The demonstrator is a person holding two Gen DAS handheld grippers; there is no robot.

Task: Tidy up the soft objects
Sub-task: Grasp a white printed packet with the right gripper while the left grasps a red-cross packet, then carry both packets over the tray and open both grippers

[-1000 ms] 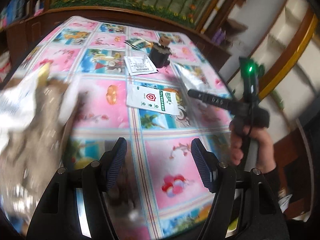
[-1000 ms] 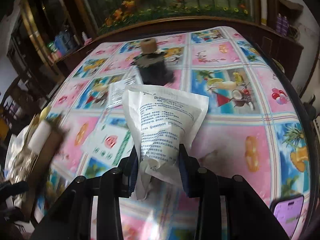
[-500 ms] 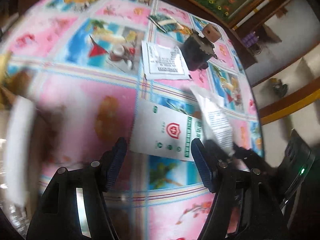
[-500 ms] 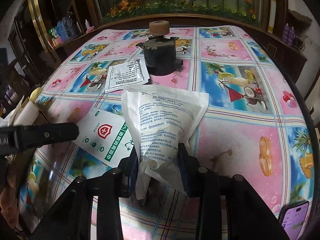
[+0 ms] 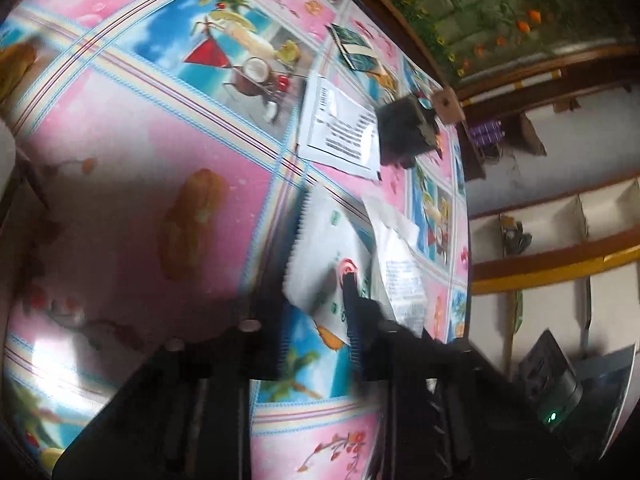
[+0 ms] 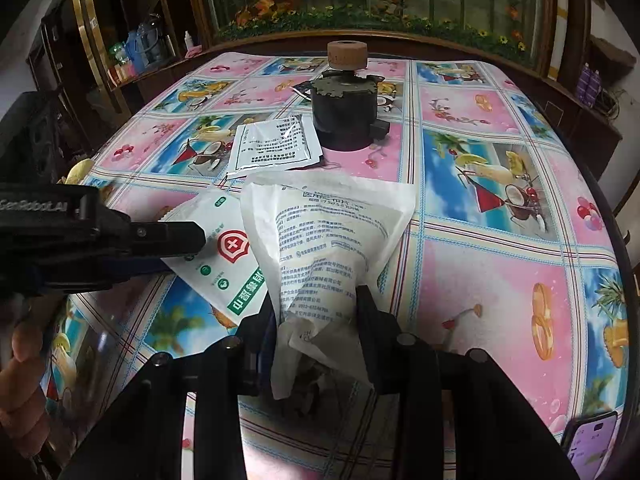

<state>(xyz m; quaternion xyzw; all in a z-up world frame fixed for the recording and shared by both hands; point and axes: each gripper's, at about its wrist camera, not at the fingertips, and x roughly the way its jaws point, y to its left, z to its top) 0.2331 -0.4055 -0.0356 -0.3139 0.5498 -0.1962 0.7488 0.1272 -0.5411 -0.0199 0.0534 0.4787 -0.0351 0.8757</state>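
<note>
Two fisheye wrist views over a tabletop (image 6: 488, 280) covered by a cloth of pink and blue fruit-and-drink panels. The right gripper (image 6: 316, 312) had its fingers partly closed on the lower end of a white printed pouch (image 6: 328, 236), which stood up between them and leaned toward the far side; the pads pressed its crumpled base. The left gripper (image 5: 316, 340), seen from the right wrist as a dark bar entering from the left edge, reached over a flat white packet with a red cross emblem and green band (image 6: 224, 252) lying on the tabletop just left of the pouch. Its fingers were closing; in the blurred left wrist view one finger overlapped the packet's near edge, but whether the pads pressed on the packet cannot be told. A person's hand (image 6: 24, 364) held the left gripper's handle. Farther back lay a clear-fronted sachet with black text (image 6: 276, 148), and beside it a dark round pot topped by a tan wooden ring (image 6: 346, 116). A phone (image 6: 588, 446) lay at the near right corner.
</note>
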